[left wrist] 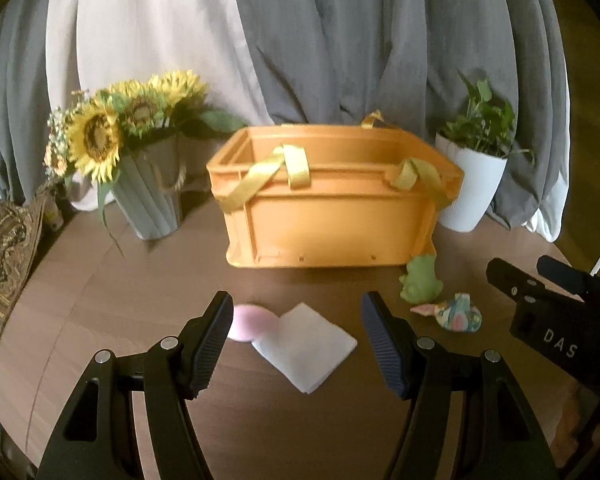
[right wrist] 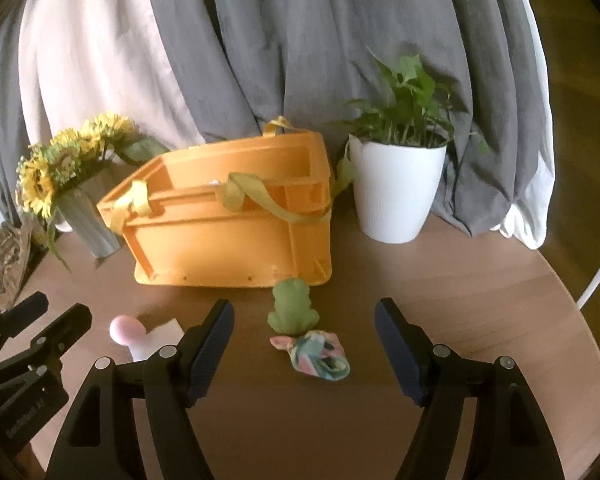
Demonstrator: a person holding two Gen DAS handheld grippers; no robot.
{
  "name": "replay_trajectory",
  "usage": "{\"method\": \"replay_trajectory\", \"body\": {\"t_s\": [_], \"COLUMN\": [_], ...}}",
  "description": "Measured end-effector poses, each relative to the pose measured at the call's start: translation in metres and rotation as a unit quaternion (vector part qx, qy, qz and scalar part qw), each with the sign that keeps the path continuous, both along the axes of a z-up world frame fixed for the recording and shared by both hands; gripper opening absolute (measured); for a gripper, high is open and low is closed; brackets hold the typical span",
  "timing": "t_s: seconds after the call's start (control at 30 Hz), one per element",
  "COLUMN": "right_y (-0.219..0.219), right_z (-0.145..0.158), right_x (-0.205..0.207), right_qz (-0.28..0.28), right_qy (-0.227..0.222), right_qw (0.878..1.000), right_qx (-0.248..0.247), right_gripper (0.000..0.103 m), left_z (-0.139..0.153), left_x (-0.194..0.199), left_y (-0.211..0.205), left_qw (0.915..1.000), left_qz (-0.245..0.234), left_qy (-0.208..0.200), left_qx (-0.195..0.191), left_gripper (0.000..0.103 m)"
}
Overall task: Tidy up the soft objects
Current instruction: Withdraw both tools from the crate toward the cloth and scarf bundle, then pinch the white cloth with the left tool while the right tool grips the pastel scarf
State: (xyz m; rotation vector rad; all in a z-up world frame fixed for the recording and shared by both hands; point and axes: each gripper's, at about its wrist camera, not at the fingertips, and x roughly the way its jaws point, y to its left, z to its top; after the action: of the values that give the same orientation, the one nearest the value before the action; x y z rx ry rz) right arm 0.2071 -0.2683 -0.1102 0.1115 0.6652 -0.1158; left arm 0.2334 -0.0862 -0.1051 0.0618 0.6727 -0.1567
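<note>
Four soft things on tabletop (right wrist: 460, 280): pink ball (right wrist: 122, 330) half-hidden by white cloth (left wrist: 306, 346), green frog (right wrist: 292, 308), patterned pouch (right wrist: 320, 354); left tool (left wrist: 298, 344) and right tool (right wrist: 304, 348) both gape empty.

Each camera looks forward and down along its own claw, low over the desk (left wrist: 140, 288). Both views share the orange crate (left wrist: 332, 220), seen from near, the right one further right.

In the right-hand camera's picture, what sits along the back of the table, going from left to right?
Sunflower bouquet in its grey vase → orange crate with yellow ribbons → green plant in a white pot.
</note>
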Motion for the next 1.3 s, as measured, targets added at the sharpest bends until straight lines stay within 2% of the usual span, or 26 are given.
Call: {"method": "replay_trajectory", "body": {"t_s": [0.4, 0.83, 1.3], "right_y": [-0.002, -0.005, -0.005], "right_z": [-0.03, -0.064, -0.084], "right_x": [0.007, 0.027, 0.047], "right_qz": [0.0, 0.008, 0.017], "right_qy": [0.032, 0.082, 0.109], "right_qw": [0.999, 0.997, 0.994], "right_qx": [0.003, 0.003, 0.001], "right_gripper": [0.074, 0.074, 0.074], "left_z": [-0.03, -0.066, -0.095], "left_x": [0.001, 0.026, 0.052], "left_y": [-0.003, -0.012, -0.016], "left_qw": [0.9996, 0.9969, 0.9925], "left_qz": [0.002, -0.001, 0.0], "left_qy": [0.027, 0.078, 0.122], "left_qx": [0.006, 0.012, 0.007], "left_gripper": [0.066, 0.066, 0.065]}}
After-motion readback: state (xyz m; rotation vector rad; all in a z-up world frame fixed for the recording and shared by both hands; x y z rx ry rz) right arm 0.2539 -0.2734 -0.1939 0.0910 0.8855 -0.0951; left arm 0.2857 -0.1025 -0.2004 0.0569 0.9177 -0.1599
